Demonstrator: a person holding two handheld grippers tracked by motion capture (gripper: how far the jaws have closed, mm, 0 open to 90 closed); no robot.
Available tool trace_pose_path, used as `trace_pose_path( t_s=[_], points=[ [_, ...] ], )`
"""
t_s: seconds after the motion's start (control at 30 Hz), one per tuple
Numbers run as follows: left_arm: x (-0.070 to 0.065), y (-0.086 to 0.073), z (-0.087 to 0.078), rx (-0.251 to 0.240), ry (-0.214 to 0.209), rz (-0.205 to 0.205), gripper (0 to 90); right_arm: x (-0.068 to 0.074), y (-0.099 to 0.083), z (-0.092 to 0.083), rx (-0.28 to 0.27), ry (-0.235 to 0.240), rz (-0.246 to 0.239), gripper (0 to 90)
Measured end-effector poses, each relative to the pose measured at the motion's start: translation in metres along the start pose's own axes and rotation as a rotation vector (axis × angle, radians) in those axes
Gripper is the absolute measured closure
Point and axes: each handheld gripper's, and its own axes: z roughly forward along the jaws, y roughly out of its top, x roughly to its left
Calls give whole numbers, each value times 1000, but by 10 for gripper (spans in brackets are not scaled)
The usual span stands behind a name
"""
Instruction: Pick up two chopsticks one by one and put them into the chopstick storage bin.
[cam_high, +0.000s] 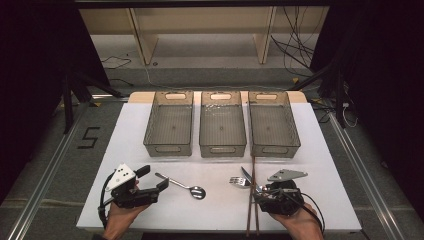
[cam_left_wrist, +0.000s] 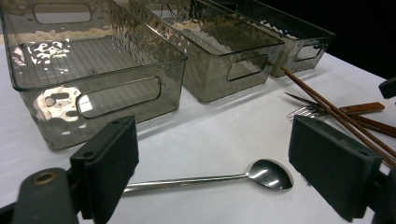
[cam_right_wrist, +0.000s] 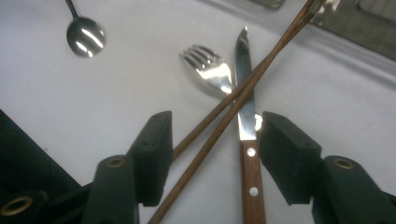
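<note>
Two chopsticks (cam_right_wrist: 224, 116), dark brown wood, run between the jaws of the right gripper (cam_right_wrist: 212, 140), crossing over a wooden-handled knife (cam_right_wrist: 247, 140) that also lies between the jaws. The pads stand apart on either side of this bundle; none visibly presses on chopstick or knife, so the right gripper is spread, partway narrowed around them. A fork (cam_right_wrist: 210, 67) lies just beside the knife blade, its tines pointing away from the gripper, the chopsticks crossing its neck.

In the high view the chopsticks (cam_high: 253, 200) lie near the counter's front edge, right of centre, running from that edge towards the rightmost bin (cam_high: 273, 125). The right gripper (cam_high: 260, 192) sits over their middle, the person's right hand (cam_high: 295, 220) coming in from the front edge, gripper pointing left and slightly away from the person, held low over the counter (cam_high: 220, 210).

The left gripper (cam_high: 162, 182) rests near the front left corner, held in the left hand (cam_high: 122, 212), pointing right along the front edge. Its jaws stand wide apart with nothing gripped. A metal spoon (cam_left_wrist: 261, 175) lies on the counter between and just beyond them, bowl towards the right side; handle end passes behind the left jaw in the left gripper view.

Three clear grey bins in a row occupy the far half of the counter: left bin (cam_high: 169, 125), middle bin (cam_high: 222, 125), rightmost as noted.
</note>
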Motion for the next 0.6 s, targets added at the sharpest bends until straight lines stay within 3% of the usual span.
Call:
trace_pose_path(
  t_s=[0.33,0.6],
  points=[
    [0,0,0,3,1,3,157,9,-4,16,132,8,4,583],
    [0,0,0,3,1,5,157,7,-8,26,169,11,21,635]
  ],
)
